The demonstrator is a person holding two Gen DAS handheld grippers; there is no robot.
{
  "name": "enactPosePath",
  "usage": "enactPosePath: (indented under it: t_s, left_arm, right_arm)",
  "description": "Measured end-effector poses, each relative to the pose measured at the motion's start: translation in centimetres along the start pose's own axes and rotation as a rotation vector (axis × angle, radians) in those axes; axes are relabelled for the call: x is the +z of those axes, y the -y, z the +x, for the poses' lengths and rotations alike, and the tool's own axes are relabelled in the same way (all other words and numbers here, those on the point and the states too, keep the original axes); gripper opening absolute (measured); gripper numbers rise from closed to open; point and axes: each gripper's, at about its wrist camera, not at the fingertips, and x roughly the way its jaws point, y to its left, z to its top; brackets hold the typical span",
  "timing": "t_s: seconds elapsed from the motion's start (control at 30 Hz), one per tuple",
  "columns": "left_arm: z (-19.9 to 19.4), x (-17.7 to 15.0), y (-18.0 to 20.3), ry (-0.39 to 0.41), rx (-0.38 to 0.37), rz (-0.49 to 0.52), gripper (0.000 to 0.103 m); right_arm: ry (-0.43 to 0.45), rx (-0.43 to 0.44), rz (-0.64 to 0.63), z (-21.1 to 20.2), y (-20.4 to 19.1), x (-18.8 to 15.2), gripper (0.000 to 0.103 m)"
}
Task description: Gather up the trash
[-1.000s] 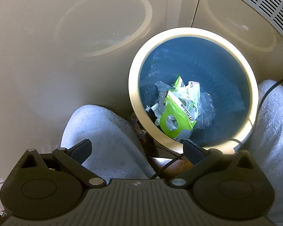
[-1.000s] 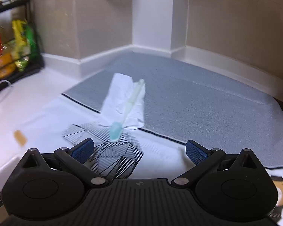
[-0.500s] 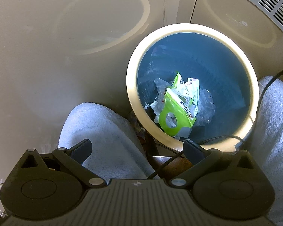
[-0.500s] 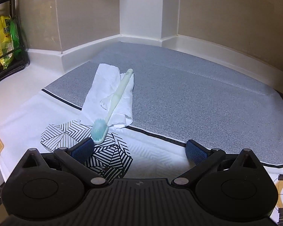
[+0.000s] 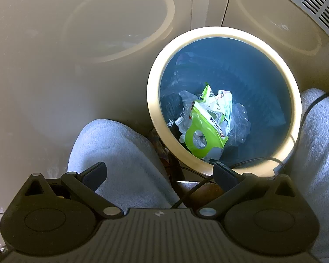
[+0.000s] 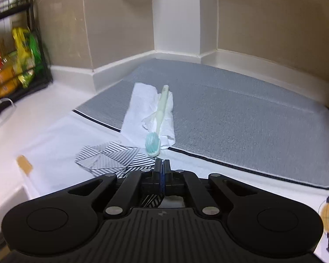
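Observation:
In the left wrist view a round bin (image 5: 152, 100) with a cream rim and a blue liner stands on the floor and holds a green and white wrapper (image 5: 206, 127) and clear plastic scraps. My left gripper (image 5: 159, 172) is open and empty, above and just short of the bin's near rim. In the right wrist view a pale green toothbrush (image 6: 158, 118) lies on a crumpled white paper towel (image 6: 140, 111) at the edge of a grey mat (image 6: 241, 118). My right gripper (image 6: 162, 164) is shut with nothing between its fingers, just short of the brush head.
The person's legs in light grey trousers (image 5: 120, 151) flank the bin, and a black cable (image 5: 247, 161) crosses its near rim. On the counter a black-and-white patterned sheet (image 6: 111, 155) lies under my right gripper. A black rack with bottles and packets (image 6: 8, 54) stands at the left.
My right gripper has gone from open to shut and has shifted left, so the toothbrush head now lies straight ahead of its tips. The left view has barely changed.

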Motion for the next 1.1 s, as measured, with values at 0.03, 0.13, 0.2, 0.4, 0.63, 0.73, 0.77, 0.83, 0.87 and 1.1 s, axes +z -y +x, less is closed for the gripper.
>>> enactPosePath:
  t_s: [0.03, 0.13, 0.2, 0.4, 0.63, 0.73, 0.77, 0.83, 0.87, 1.1]
  left_arm:
    - [0.0, 0.0, 0.0, 0.001, 0.0, 0.002, 0.103]
    - [0.0, -0.1, 0.1, 0.002, 0.0, 0.006, 0.103]
    - [-0.1, -0.1, 0.2, 0.002, 0.001, 0.005, 0.103]
    - [-0.1, -0.1, 0.2, 0.001, 0.001, 0.006, 0.103]
    - [-0.2, -0.1, 0.1, 0.005, 0.004, 0.001, 0.103]
    - [-0.2, -0.1, -0.1, 0.004, 0.001, -0.008, 0.103]
    - [-0.1, -0.1, -0.2, 0.003, -0.001, -0.009, 0.103]
    - [0.0, 0.0, -0.1, -0.001, -0.002, -0.007, 0.103]
    - [0.0, 0.0, 0.0, -0.002, -0.002, -0.005, 0.103]
    - [0.0, 0.0, 0.0, 0.002, -0.003, -0.003, 0.103]
  right_arm:
    - [0.013, 0.01, 0.004, -0.5, 0.1, 0.0, 0.0]
    - [0.053, 0.027, 0.0, -2.1, 0.5, -0.2, 0.0]
    - [0.074, 0.037, 0.004, -2.9, 0.9, -0.1, 0.0]
    - [0.089, 0.068, 0.024, -3.7, 2.6, 0.8, 0.0]
    - [0.031, 0.111, 0.033, -0.7, 1.4, 1.0, 0.039]
    - [0.006, 0.092, 0.059, 1.0, 1.1, 1.3, 0.041]
    - [0.003, 0.085, 0.056, 1.5, 0.9, 1.3, 0.041]
    - [-0.008, 0.064, 0.036, 2.4, 0.5, 1.3, 0.041]
    - [-0.011, 0.053, 0.022, 2.9, 0.3, 1.2, 0.04]
    - [0.067, 0.039, -0.025, 0.7, 0.4, 1.3, 0.014]
